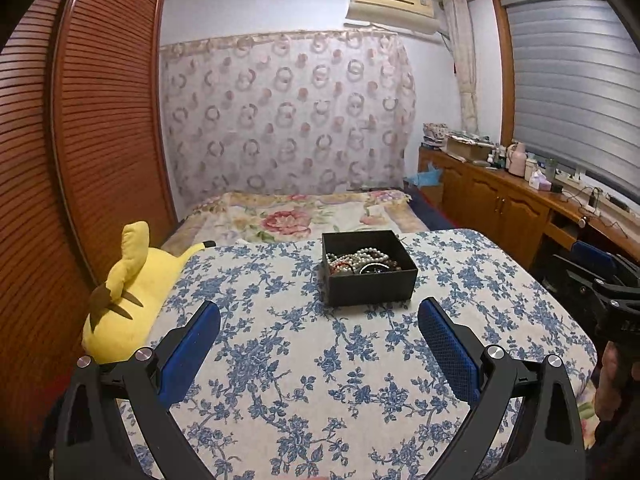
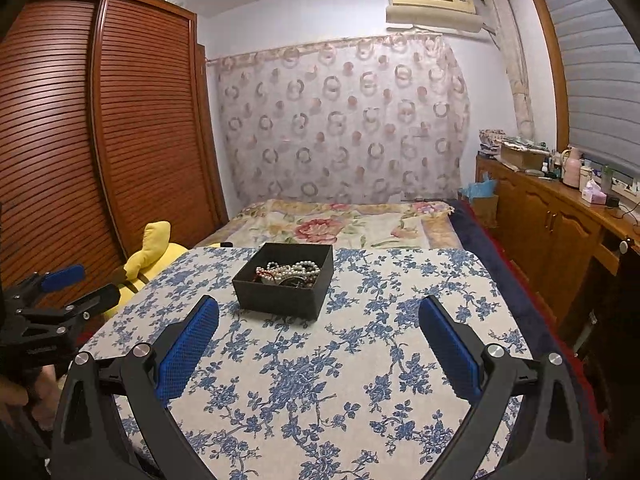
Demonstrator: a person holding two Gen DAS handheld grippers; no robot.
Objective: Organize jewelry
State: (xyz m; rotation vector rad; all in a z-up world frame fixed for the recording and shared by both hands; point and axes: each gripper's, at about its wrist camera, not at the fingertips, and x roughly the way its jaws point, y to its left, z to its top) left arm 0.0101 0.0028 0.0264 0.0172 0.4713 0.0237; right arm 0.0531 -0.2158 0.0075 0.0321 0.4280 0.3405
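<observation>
A black open box (image 1: 370, 280) (image 2: 284, 290) stands on a blue-flowered cloth surface (image 1: 300, 360) (image 2: 320, 380). Inside it lie pearl strands (image 1: 356, 257) (image 2: 294, 268) tangled with darker bracelets. My left gripper (image 1: 320, 312) hovers short of the box, open, with nothing between its blue pads. My right gripper (image 2: 318, 306) also hangs in front of the box, jaws spread wide and empty. Each gripper shows in the other's view, the right gripper (image 1: 612, 280) at the right edge and the left gripper (image 2: 76, 284) at the left edge.
A yellow plush toy (image 1: 128, 292) (image 2: 152, 256) lies at the surface's left edge beside a brown slatted wardrobe (image 1: 80, 140). A bed with a floral cover (image 1: 296, 216) stretches behind the box. A wooden cabinet (image 1: 508, 196) with bottles runs along the right wall.
</observation>
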